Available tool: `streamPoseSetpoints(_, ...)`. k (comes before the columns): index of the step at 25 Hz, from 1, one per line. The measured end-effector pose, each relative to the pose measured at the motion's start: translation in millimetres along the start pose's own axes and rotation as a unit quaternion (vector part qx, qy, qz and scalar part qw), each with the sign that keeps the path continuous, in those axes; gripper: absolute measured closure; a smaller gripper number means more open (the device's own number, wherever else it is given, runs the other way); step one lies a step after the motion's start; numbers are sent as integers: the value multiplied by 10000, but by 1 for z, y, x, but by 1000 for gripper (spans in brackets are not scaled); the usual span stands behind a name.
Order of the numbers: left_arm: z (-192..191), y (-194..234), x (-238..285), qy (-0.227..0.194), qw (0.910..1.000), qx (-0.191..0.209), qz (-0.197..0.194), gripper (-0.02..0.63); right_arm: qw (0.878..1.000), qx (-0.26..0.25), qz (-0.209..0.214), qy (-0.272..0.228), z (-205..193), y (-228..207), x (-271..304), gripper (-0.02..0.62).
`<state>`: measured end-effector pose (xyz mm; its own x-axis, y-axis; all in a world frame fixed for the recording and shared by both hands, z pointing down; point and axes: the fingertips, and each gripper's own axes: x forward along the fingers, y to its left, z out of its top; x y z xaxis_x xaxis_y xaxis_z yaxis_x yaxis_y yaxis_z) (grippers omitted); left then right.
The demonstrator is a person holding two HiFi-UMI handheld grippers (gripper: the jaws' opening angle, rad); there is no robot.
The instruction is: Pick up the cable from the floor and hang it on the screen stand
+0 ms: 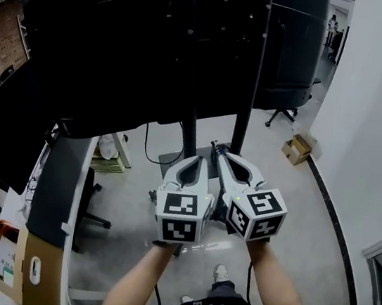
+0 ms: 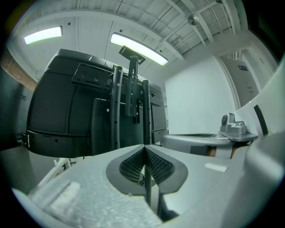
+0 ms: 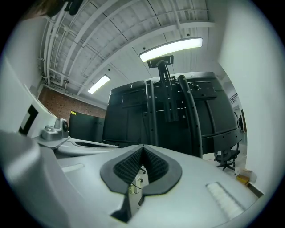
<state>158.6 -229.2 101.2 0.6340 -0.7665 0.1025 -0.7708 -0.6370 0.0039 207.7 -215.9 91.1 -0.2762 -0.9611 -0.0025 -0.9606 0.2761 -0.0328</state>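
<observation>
Head view, from the left: where's the cable [image 1: 145, 147]?
It loops down just left of the screen stand [image 1: 189, 123] posts. The left gripper [image 1: 196, 159] is clenched on nothing. The right gripper [image 1: 218, 149] is clenched too, and empty.

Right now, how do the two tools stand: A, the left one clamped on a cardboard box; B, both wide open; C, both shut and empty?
C: in their own views the left tool and the right tool each show jaws closed tip to tip with nothing between them.
</observation>
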Motion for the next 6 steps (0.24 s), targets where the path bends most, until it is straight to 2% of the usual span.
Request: streamPoseSetpoints(6,-1,-5,-1,12,10000,40,-1,611,9999,86,-89,87,-3,-1,-6,591)
